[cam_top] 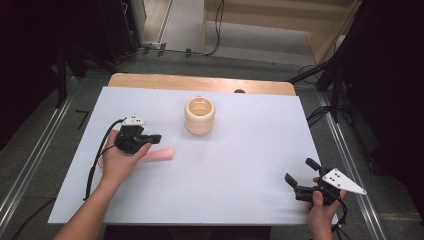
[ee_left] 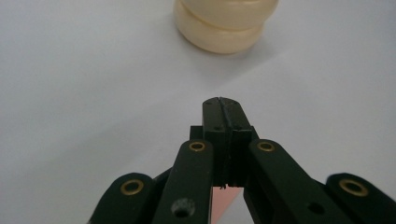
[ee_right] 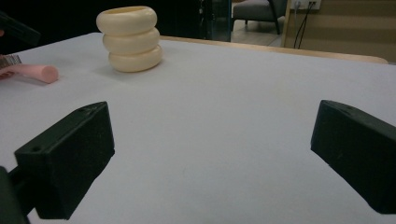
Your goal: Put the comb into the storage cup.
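Jaws on your left gripper (cam_top: pixel 152 138) are pressed flat together with nothing between them; in the left gripper view the two black pads meet along one seam, and only a sliver of pink shows below, behind the linkage. That pink is the roll (cam_top: pixel 159 154), lying flat on the white table (cam_top: pixel 240 175) just beside and partly under your left hand (cam_top: pixel 117 160). Its far end pokes out to the right of the gripper body, and you are not holding it.

Ahead of the closed tips stands the cream ringed cup (cam_top: pixel 200 115), upright, three stacked bulges, near the middle of the far half of the table and apart from the roll.

Your right gripper (cam_top: pixel 299 175) sits low at the near right corner, well apart from both things. Its jaws stand wide, with only bare table between them in the right gripper view, the cup (ee_right: pixel 130 38) and the roll (ee_right: pixel 35 72) far off at upper left.
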A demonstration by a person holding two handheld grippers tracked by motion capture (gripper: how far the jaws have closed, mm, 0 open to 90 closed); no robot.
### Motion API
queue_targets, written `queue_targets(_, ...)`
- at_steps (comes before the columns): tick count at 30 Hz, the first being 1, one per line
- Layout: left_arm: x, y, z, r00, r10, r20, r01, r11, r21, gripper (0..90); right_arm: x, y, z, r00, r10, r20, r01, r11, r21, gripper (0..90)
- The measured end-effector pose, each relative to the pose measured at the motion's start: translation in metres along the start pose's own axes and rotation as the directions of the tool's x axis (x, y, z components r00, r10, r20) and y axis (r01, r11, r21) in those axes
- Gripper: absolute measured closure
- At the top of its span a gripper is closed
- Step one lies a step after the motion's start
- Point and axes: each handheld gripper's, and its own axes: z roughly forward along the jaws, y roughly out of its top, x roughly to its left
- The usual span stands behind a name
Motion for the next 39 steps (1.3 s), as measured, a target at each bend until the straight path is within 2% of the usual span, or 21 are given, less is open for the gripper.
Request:
queue_targets(3,0.003,0.001,0.014,0.9998,-0.019,0.008,0.019,0.9989,0.042,90.0,0.000,0.000,0.000,1.0000,-0.001,0.001,0.001,1.000,0.003,0.0)
queue_targets(11,0.002,-0.002,0.033,0.9996,-0.028,0.007,0.027,0.9956,0.089,90.0,0.001,0.000,0.000,1.0000,0.001,0.000,-0.001,1.000,0.004,0.0)
queue_targets(19,-0.001,-0.003,0.037,0.9999,-0.008,0.012,0.007,0.9929,0.119,90.0,0.001,0.000,0.001,1.0000,-0.007,-0.001,0.007,1.000,0.003,0.0)
queue_targets(23,-0.003,-0.003,0.038,1.0000,0.003,-0.002,-0.002,0.9901,0.141,90.0,0.001,0.000,0.001,1.0000,-0.008,0.001,0.008,1.000,0.004,0.0)
queue_targets(35,-0.003,-0.002,0.037,1.0000,-0.005,0.008,0.003,0.9889,0.149,90.0,0.001,0.000,0.001,0.9999,-0.011,0.002,0.011,1.000,0.007,0.0)
queue_targets(39,-0.006,-0.004,0.041,0.9999,0.010,0.013,-0.012,0.9827,0.185,90.0,0.001,0.000,0.001,0.9999,-0.014,0.003,0.014,1.000,0.009,0.0)
